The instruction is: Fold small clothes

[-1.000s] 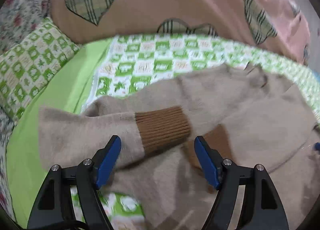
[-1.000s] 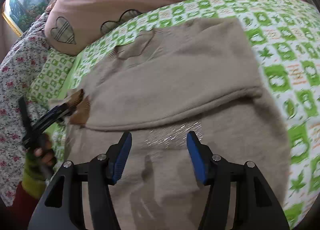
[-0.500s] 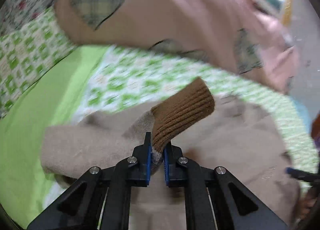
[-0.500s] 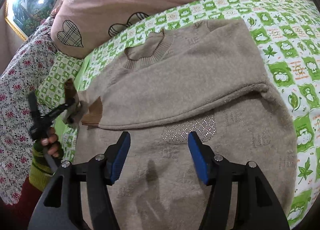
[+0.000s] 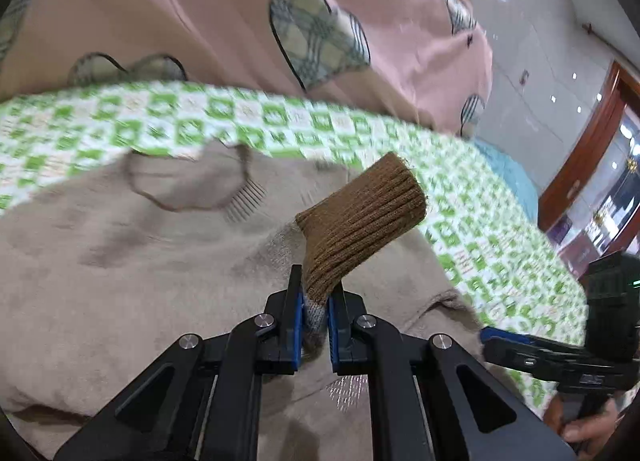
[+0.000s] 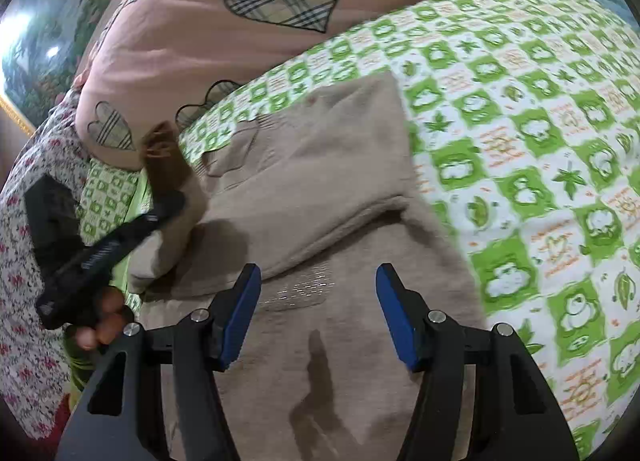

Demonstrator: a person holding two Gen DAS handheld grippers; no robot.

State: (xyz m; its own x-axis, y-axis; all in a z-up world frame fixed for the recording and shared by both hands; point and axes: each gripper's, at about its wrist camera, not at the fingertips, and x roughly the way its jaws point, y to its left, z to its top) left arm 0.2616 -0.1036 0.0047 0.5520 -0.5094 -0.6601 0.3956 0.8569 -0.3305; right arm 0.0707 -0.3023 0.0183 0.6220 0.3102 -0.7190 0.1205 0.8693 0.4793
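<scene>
A small beige knit sweater (image 6: 320, 181) with brown ribbed cuffs lies flat on a green-and-white checked bedsheet (image 6: 540, 141). My left gripper (image 5: 315, 313) is shut on the sleeve just below its brown cuff (image 5: 360, 229), which stands up over the sweater body (image 5: 120, 269). In the right wrist view that same left gripper (image 6: 160, 209) holds the lifted sleeve at the sweater's left side. My right gripper (image 6: 318, 313) hangs open above the sweater's lower front, near a glittery patch (image 6: 304, 289), with nothing between its fingers.
A pink quilt with plaid hearts (image 6: 240, 21) is heaped along the far side of the bed. A floral cover (image 6: 24, 261) lies at the left. A person's hand (image 6: 100, 325) grips the left tool. A white wall and wooden doorframe (image 5: 592, 121) stand beyond the bed.
My left gripper closed on the sleeve by its brown cuff, lifted it and carried it to the right over the sweater body. The right gripper shifted a little and stayed open.
</scene>
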